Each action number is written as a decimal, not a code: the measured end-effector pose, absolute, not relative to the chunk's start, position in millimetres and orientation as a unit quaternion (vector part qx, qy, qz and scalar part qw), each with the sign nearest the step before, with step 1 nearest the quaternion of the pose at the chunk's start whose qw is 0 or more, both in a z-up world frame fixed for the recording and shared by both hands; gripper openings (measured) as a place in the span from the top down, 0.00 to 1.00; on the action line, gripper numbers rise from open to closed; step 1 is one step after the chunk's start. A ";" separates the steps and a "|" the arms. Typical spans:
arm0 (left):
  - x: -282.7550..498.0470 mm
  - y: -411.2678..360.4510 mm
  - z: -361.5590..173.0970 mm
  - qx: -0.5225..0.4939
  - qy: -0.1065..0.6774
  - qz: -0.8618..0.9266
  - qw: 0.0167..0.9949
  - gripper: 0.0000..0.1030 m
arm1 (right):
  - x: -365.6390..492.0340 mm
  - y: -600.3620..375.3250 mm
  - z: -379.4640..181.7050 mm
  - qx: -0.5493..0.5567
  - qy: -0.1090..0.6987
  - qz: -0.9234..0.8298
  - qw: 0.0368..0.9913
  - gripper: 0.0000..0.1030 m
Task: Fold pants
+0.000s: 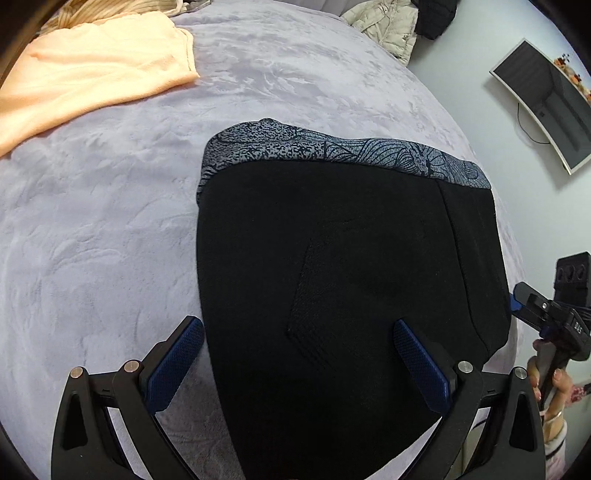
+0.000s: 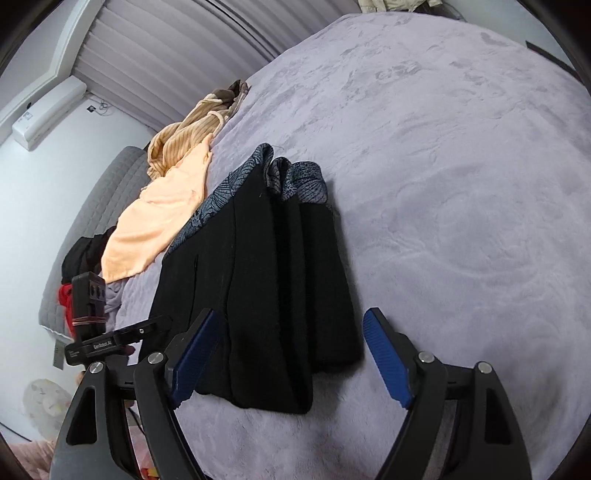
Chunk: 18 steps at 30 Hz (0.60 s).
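Black pants [image 1: 351, 266] with a grey patterned waistband [image 1: 332, 151] lie folded on a lilac bed cover [image 1: 110, 221]. In the right wrist view the pants [image 2: 266, 295] show as a stack of folded layers. My left gripper [image 1: 299, 354] is open, its blue pads [image 1: 421, 365] hovering over the pants' near left edge, holding nothing. My right gripper [image 2: 291, 354] is open over the pants' near end, empty. The right gripper also shows at the right edge of the left wrist view [image 1: 532, 306].
A peach cloth [image 1: 92, 74] lies on the bed at the far left, with a striped tan garment [image 2: 184, 136] behind it. A jacket [image 1: 384, 26] lies at the far edge. A monitor [image 1: 546, 107] stands past the bed's right side.
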<state>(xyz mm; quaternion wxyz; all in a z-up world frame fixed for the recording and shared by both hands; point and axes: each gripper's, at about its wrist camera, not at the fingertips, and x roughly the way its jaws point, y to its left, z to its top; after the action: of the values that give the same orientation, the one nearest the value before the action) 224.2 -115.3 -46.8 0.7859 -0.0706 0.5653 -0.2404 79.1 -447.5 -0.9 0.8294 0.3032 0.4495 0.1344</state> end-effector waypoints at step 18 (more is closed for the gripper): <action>231.1 -109.0 -65.1 -0.115 0.568 -0.279 0.766 0.00 | 150.0 -436.0 -46.8 0.336 0.481 0.213 0.781 0.15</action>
<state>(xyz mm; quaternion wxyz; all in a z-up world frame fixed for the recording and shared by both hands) 231.1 -109.0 -65.1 0.7657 -0.1152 0.5679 -0.2790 150.0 -436.0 -46.8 0.7809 0.3362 0.4814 0.2132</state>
